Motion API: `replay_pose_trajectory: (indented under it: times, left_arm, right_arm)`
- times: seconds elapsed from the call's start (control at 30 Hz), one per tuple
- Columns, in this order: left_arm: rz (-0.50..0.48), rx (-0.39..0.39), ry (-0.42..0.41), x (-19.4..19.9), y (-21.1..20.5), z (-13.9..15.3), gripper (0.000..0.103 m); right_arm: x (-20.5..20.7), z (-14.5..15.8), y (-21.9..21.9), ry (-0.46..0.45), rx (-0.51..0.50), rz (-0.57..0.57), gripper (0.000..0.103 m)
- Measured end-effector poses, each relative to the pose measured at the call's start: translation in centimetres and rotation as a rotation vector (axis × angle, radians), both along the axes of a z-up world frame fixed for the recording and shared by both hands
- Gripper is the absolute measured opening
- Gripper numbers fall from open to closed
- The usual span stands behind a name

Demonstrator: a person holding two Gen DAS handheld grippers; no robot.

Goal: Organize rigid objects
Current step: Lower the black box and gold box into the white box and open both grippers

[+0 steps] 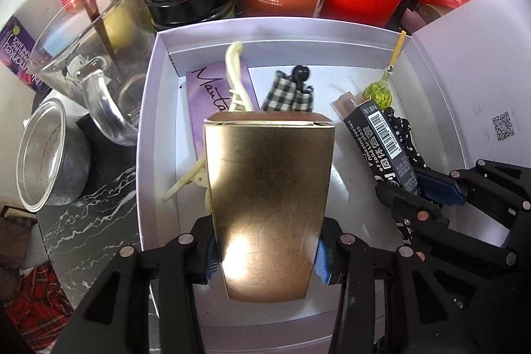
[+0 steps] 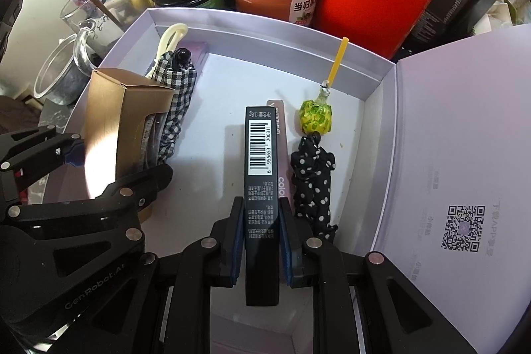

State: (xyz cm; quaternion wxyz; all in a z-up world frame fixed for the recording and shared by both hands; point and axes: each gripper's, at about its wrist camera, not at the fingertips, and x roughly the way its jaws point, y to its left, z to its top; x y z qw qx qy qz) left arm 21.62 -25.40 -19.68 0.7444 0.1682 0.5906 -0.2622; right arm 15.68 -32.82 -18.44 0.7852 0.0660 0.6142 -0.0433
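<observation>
My left gripper [image 1: 265,257]: jaws clamped on gold carton [image 1: 268,208], upright over white box [image 1: 149,108], left side. My right gripper [image 2: 258,246]: jaws nearly closed, pinching slim black carton [image 2: 259,175] w/ barcode, box centre.

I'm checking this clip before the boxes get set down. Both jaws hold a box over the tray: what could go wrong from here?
1. The gold box hangs over the hair clip and gingham scrunchie; set down there, it may land tilted.
2. The black box sits close to the pink box and dotted scrunchie and could shove them.
3. The left gripper and right gripper work close together and may bump.
</observation>
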Motion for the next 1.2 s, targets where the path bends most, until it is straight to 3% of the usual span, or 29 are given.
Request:
replay_pose_trajectory:
  times: [0.17,0.3,0.53,1.2]
  left_arm:
    - [0.014,0.006,0.007,0.1,0.7,0.6,0.044]
    - [0.022,0.013,0.005,0.0,1.0,1.4,0.044]
    - [0.018,0.031,0.002,0.1,1.3,2.8,0.048]
    - [0.076,-0.037,-0.14,0.0,3.7,12.0,0.051]
  right_arm:
    - [0.4,0.9,0.0,0.003,-0.014,0.007,0.02]
    - [0.5,1.9,0.0,-0.007,-0.029,0.0,0.028]
    - [0.6,3.8,-0.3,-0.027,-0.053,-0.008,0.028]
    - [-0.4,10.5,0.0,-0.128,-0.074,-0.016,0.031]
